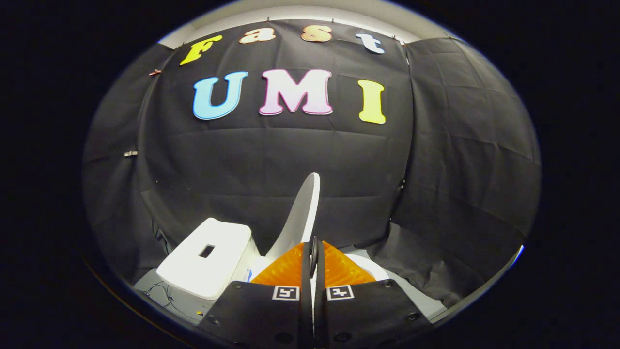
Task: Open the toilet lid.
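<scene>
Tool closed at the base of a raised toilet lid.

The tool (314, 259) has its two orange ribbed fingers (286, 270) drawn together, with only a thin dark slit between them; whether anything is pinched in that slit cannot be told. The toilet lid (302, 215) stands nearly upright just beyond the fingertips, seen edge-on and leaning slightly away from the tank (206, 264). The tank, a white box with a small dark rectangular opening in its top, sits beside the lid on the left side of the tool. A curved strip of the white toilet rim (372, 269) shows past the fingers on the side of the lid away from the tank. Thin wires (162, 292) lie on the pale floor (417, 296) at the foot of the tank.
</scene>
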The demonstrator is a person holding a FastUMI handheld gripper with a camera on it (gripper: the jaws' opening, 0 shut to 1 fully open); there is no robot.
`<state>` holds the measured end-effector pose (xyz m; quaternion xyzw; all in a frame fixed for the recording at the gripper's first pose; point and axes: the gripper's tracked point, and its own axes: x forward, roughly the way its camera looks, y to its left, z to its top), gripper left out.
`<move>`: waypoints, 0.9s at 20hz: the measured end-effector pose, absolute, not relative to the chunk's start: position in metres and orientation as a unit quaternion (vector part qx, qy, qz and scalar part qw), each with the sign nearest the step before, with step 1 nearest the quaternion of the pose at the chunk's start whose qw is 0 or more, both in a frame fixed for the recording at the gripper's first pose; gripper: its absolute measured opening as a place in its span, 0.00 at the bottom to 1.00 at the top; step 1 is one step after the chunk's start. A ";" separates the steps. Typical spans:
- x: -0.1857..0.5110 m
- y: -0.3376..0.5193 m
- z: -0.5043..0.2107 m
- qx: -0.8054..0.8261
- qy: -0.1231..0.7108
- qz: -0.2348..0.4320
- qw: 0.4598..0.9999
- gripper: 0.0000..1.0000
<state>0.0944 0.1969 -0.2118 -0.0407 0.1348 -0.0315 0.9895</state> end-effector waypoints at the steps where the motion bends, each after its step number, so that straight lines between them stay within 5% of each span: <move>1: 0.094 0.207 -0.210 -0.047 0.131 -0.025 0.990 0.06; 18: 0.087 0.359 -0.211 -0.095 0.117 0.091 0.984 0.06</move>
